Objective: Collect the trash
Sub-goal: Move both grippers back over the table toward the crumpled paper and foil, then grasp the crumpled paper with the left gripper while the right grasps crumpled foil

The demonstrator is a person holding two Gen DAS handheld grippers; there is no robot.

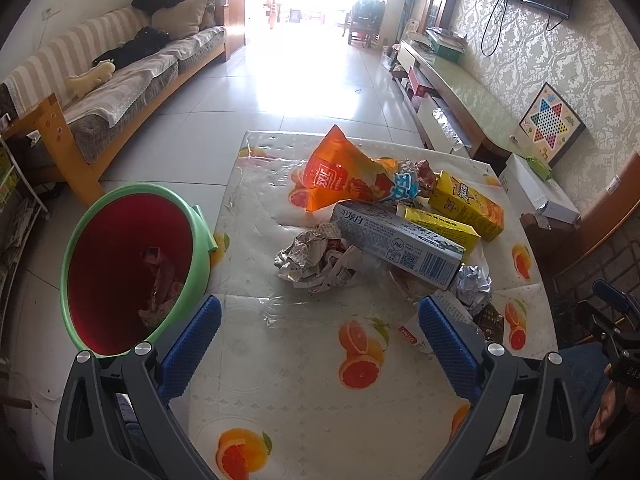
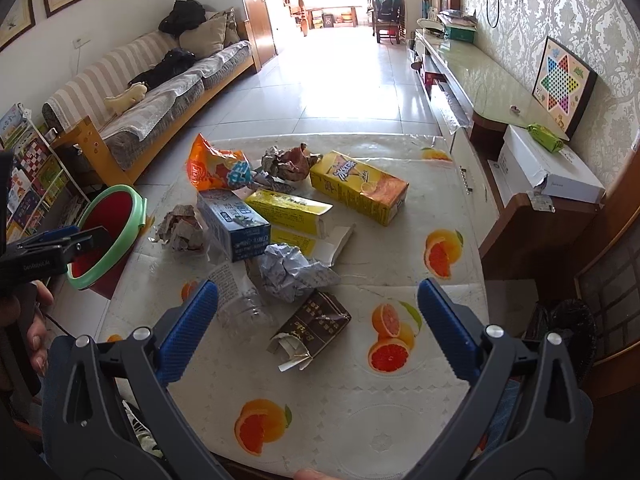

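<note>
Left wrist view gives you the inside of the green bin (image 1: pixel 132 268) at lower left, crumpled paper already in it, beside the desk (image 1: pixel 280 380). Your left gripper (image 1: pixel 320 344) hangs with jaws wide and empty. Only the right wrist view shows the brown carton (image 2: pixel 310 330) between your right gripper's (image 2: pixel 318 330) spread, empty jaws.

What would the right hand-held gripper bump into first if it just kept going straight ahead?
Most likely the brown carton, lying crushed on the table between the open right hand-held gripper's blue fingers, with the crumpled foil wrapper just beyond. Depth is hard to judge here.
</note>
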